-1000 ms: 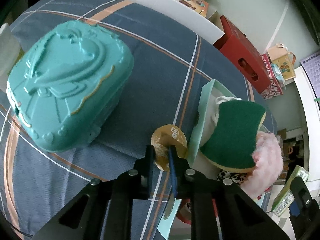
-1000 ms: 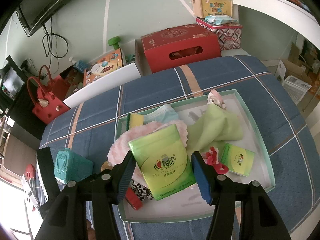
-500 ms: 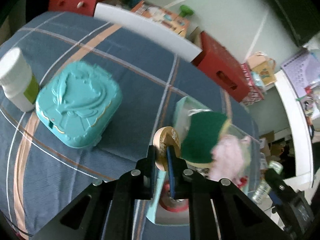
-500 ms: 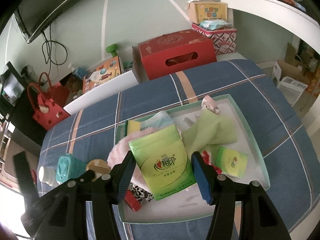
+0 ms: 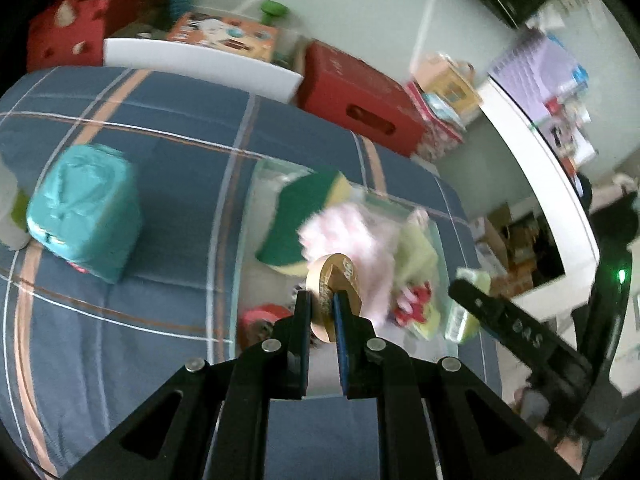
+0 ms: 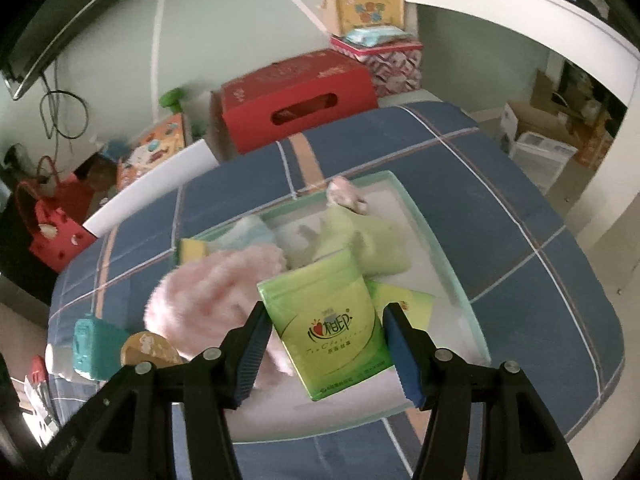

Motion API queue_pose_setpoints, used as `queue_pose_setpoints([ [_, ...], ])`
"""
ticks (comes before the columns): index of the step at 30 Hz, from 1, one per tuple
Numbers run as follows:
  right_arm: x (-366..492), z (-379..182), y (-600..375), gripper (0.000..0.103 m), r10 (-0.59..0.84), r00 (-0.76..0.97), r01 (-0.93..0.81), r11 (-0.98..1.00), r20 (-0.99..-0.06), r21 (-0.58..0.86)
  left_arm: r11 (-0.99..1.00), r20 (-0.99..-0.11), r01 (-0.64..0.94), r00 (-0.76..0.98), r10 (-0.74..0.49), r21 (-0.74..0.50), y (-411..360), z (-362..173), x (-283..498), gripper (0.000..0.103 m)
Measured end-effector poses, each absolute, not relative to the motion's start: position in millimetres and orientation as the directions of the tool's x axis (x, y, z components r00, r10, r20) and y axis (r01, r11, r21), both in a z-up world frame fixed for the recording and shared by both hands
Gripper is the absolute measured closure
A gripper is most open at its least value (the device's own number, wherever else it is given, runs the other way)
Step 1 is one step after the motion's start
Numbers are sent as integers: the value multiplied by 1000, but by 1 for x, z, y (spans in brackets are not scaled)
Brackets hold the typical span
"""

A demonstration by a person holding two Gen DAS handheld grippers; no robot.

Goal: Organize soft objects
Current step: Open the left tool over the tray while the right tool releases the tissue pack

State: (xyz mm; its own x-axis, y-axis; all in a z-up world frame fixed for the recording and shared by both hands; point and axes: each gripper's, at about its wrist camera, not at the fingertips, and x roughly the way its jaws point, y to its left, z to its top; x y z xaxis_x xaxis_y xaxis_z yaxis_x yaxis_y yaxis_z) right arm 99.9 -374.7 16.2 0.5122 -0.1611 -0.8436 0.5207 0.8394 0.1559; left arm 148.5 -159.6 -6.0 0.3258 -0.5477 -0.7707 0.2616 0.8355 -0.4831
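Note:
My left gripper [image 5: 322,308] is shut on a gold round disc [image 5: 334,276] and holds it in the air on edge, above the pale green tray [image 5: 240,264]. In the tray lie a green-and-yellow sponge [image 5: 304,216], a pink fluffy cloth [image 5: 352,236] and a light green cloth [image 6: 360,236]. My right gripper [image 6: 324,344] is shut on a green tissue pack [image 6: 328,320], held tilted over the tray's near side. In the right wrist view the gold disc [image 6: 150,350] shows at the lower left, past the pink cloth [image 6: 212,292].
A teal plastic case [image 5: 86,216] and a white bottle [image 5: 10,216] stand on the blue plaid cover left of the tray. A red tape roll [image 5: 262,318] and a small green pack [image 6: 404,304] lie in the tray. A red box [image 6: 296,96] sits behind the bed.
My left gripper has lifted the gold disc off the cover beside the tray and carried it right, over the tray. The right gripper has shifted slightly, the tissue pack still in it.

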Motion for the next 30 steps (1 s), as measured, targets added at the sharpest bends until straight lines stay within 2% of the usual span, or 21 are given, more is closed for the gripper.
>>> queue_pose_setpoints([
  [8,101,6,-374,42,-124,497,505,846,-859,170,836,-815,327,244,-525,-440,-189,-28,137,91],
  [30,106,-45,-349,41,-70,364,461,880,-929,114,882,-901,290,115,-418,-372,-213,-80,138,91],
])
